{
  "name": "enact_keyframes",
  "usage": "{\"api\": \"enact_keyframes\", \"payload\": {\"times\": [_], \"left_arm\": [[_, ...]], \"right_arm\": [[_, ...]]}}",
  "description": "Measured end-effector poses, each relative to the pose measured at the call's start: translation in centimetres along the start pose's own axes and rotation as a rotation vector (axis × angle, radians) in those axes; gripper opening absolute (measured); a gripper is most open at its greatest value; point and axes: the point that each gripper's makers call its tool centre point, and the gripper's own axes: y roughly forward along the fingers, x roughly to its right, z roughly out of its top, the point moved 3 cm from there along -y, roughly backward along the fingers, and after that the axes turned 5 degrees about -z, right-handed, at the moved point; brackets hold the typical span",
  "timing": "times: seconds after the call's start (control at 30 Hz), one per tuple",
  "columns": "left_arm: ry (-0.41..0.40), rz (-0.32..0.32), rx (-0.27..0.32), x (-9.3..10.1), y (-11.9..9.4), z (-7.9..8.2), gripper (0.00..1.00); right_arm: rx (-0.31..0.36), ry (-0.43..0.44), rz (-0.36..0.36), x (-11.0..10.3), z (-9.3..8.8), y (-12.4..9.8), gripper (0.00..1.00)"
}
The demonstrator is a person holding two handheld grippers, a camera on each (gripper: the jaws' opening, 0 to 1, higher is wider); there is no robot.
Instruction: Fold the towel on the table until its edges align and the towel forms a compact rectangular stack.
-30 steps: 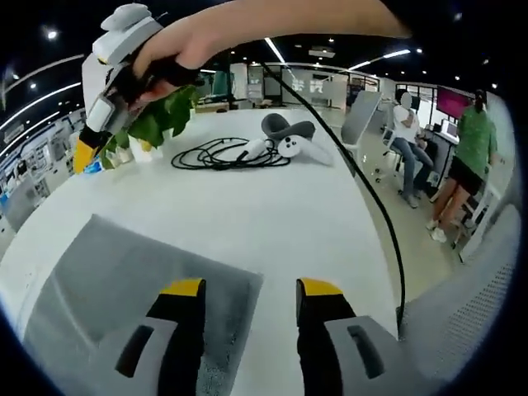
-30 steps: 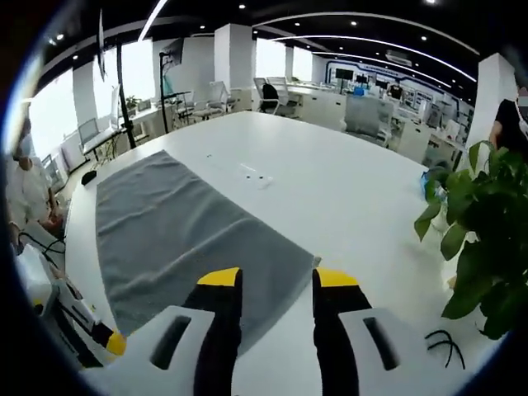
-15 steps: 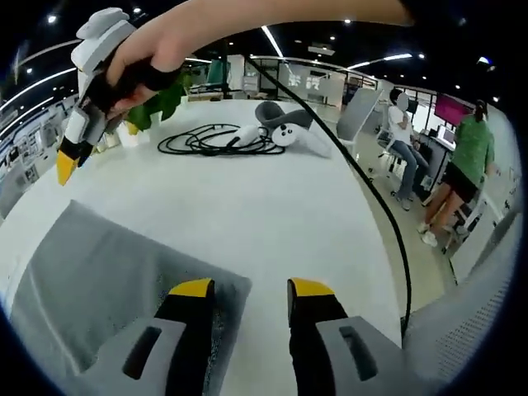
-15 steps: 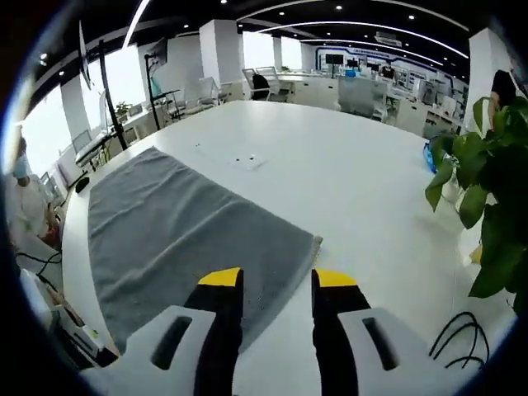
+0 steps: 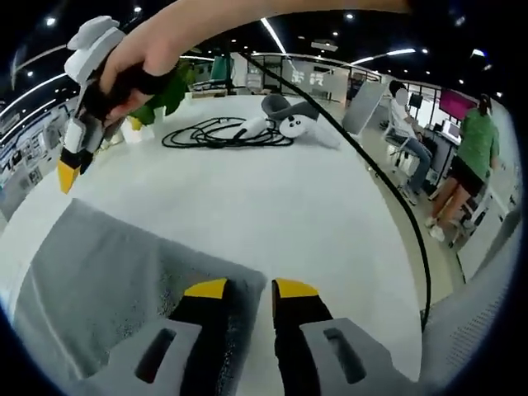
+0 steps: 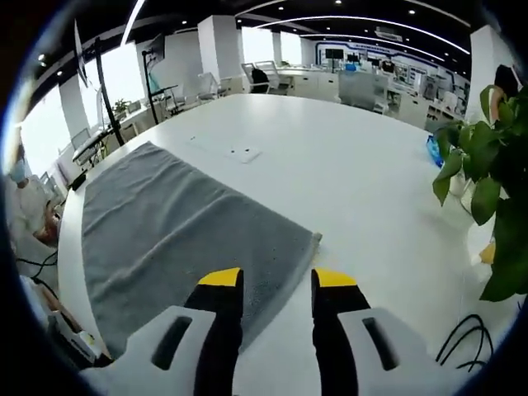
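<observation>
- The gray towel [image 6: 177, 235] lies flat and spread out on the white table [image 6: 355, 177].
- In the left gripper view, the left gripper [image 5: 250, 289] is low over a corner of the towel [image 5: 107, 280]. Its yellow-tipped jaws sit close together with a thin gap between them. I cannot tell if they pinch the cloth.
- In the right gripper view, the right gripper [image 6: 276, 279] is above the towel's near corner. Its jaws are apart and hold nothing.
- A hand [image 5: 144, 62] holds the right gripper [image 5: 76, 148] above the far side of the towel.
- Past the towel lie a black cable [image 5: 223, 134], white controllers [image 5: 289, 125] and a green plant [image 6: 487, 181].
</observation>
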Motion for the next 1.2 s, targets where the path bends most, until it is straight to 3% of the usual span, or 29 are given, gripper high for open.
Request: {"api": "enact_keyframes", "payload": {"times": [0.3, 0.67, 0.93, 1.2], "left_arm": [[-0.014, 0.034, -0.001, -0.5, 0.2, 0.0, 0.08], [-0.052, 0.02, 0.032, -0.6, 0.1, -0.1, 0.07], [-0.028, 0.018, 0.037, -0.6, 0.1, -0.1, 0.07], [-0.041, 0.01, 0.057, -0.7, 0.1, -0.2, 0.07]], "right_arm": [[-0.014, 0.008, 0.001, 0.2, -0.3, 1.1, 0.33], [-0.031, 0.104, -0.035, 1.6, -1.1, 3.3, 0.3], [-0.063, 0.108, -0.063, 2.1, -1.8, 5.2, 0.26], [-0.046, 0.099, -0.084, 2.2, -2.0, 5.7, 0.16]]}}
